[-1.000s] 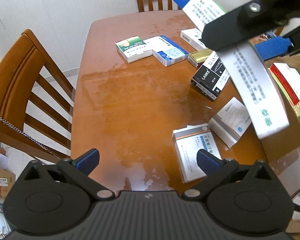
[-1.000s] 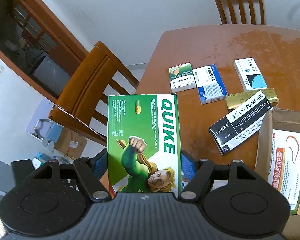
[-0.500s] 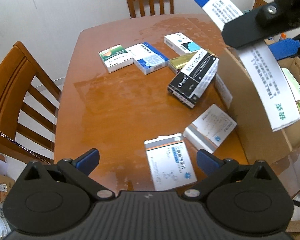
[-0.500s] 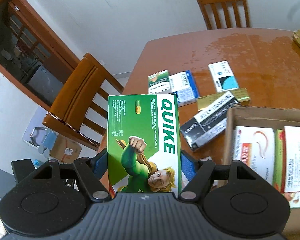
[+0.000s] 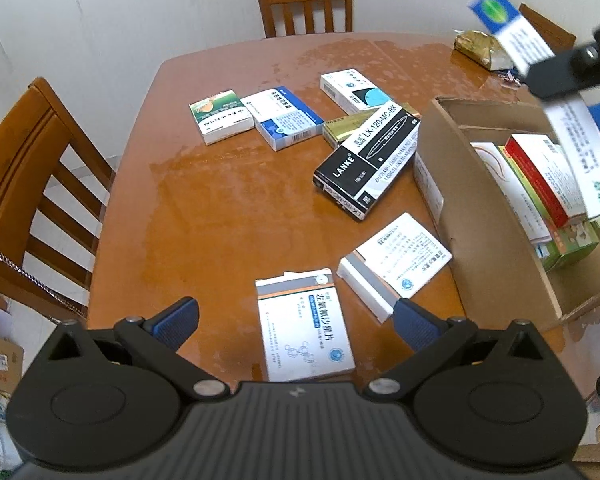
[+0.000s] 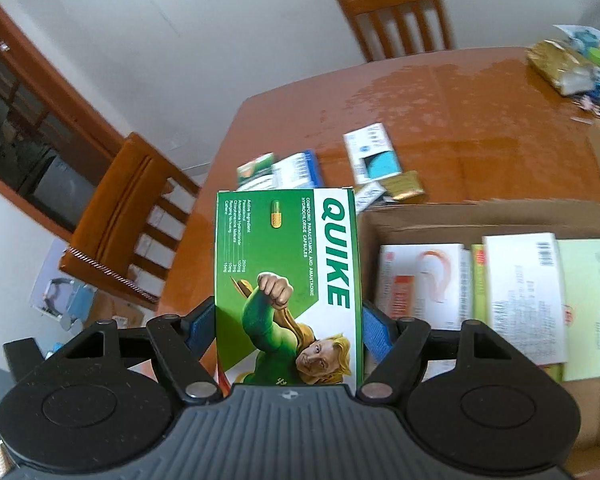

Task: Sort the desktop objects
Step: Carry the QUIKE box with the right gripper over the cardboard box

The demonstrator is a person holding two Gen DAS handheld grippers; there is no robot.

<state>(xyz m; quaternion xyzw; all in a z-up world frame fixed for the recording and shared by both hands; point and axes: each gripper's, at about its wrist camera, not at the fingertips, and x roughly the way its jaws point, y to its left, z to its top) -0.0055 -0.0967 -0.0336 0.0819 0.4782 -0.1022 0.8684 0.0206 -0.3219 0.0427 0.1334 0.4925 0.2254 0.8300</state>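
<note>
At two o'clock from my right hand-held gripper, clamped on the QUIKE box, the cardboard box sits open; box's long axis points to twelve.

Right tool: blue pads clamped on both side edges of the green QUIKE box, box upright.
Cardboard box: just right of the QUIKE box, open, packets lying flat inside.
Bench: small boxes scattered beyond the carton.
Chairs: one left, one far.

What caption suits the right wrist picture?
Right gripper holds a green QUIKE medicine box beside an open cardboard box.
</note>
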